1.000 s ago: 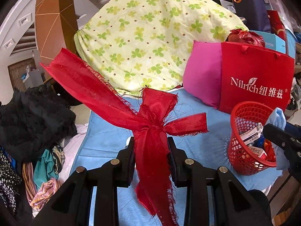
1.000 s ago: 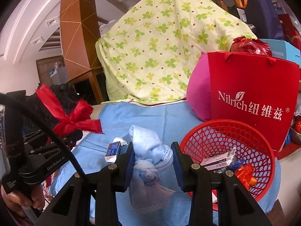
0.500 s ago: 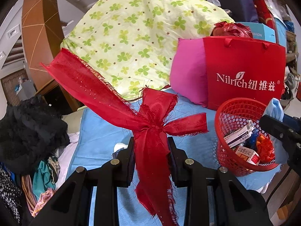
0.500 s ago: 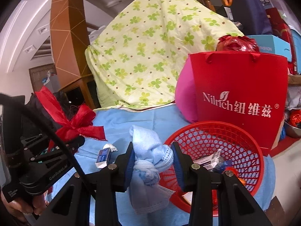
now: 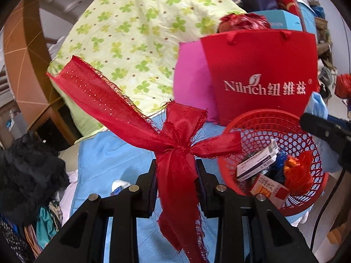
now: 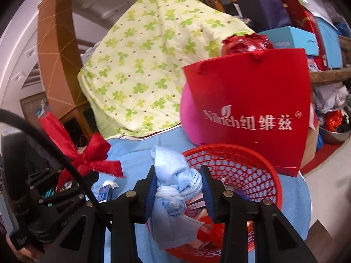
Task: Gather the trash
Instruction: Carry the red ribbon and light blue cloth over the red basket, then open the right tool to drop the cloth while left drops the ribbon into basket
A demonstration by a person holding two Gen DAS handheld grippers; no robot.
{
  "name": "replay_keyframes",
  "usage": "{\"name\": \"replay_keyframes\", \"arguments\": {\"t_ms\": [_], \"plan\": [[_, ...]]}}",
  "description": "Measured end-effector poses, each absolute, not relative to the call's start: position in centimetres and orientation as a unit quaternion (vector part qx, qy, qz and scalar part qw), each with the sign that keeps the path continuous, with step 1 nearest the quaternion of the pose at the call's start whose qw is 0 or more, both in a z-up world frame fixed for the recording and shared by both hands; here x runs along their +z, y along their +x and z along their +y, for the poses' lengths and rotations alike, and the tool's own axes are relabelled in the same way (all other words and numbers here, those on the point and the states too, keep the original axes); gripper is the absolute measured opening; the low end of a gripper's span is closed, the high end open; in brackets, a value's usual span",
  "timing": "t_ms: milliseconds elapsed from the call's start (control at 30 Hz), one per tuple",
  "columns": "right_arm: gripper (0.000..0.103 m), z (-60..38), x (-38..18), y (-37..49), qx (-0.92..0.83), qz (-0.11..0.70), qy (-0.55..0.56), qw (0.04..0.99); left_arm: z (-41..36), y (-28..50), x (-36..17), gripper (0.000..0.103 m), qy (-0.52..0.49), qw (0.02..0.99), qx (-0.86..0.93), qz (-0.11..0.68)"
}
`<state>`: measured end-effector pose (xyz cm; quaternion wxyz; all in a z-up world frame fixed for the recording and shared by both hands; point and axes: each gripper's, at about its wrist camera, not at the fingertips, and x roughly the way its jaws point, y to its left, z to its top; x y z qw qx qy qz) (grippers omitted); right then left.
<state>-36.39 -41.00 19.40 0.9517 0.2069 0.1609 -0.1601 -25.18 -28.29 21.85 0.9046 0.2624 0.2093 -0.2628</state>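
Note:
My left gripper (image 5: 176, 173) is shut on a frayed red ribbon bow (image 5: 175, 140), held above the blue cloth just left of the red mesh basket (image 5: 258, 125). The basket holds small boxes (image 5: 256, 164) and an orange wrapper (image 5: 298, 173). My right gripper (image 6: 178, 182) is shut on a knotted bundle of pale blue face masks (image 6: 173, 175), hanging over the near rim of the basket (image 6: 245, 153). In the right wrist view the left gripper (image 6: 65, 182) with its ribbon bow (image 6: 92, 153) shows at the left. A small blue-and-white packet (image 6: 104, 194) lies on the cloth.
A red paper bag (image 6: 252, 111) and a pink cushion (image 5: 193, 83) stand right behind the basket. A green clover quilt (image 5: 136, 37) is piled at the back. Dark clothes (image 5: 28, 171) are heaped at the left. The blue cloth (image 5: 109, 160) covers the table.
Both grippers have moved right toward the basket with their loads. The basket now sits closer, and the mask bundle hangs over its rim.

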Motion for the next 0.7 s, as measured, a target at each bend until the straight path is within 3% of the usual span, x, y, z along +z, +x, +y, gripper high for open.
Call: {"name": "replay_keyframes", "arguments": {"t_ms": [700], "plan": [[0.043, -50.0, 16.2, -34.6, -0.173, 0.171, 0.286, 0.927, -36.8, -23.6, 18.7, 0.035, 0.299, 0.88, -0.293, 0.225]]}}
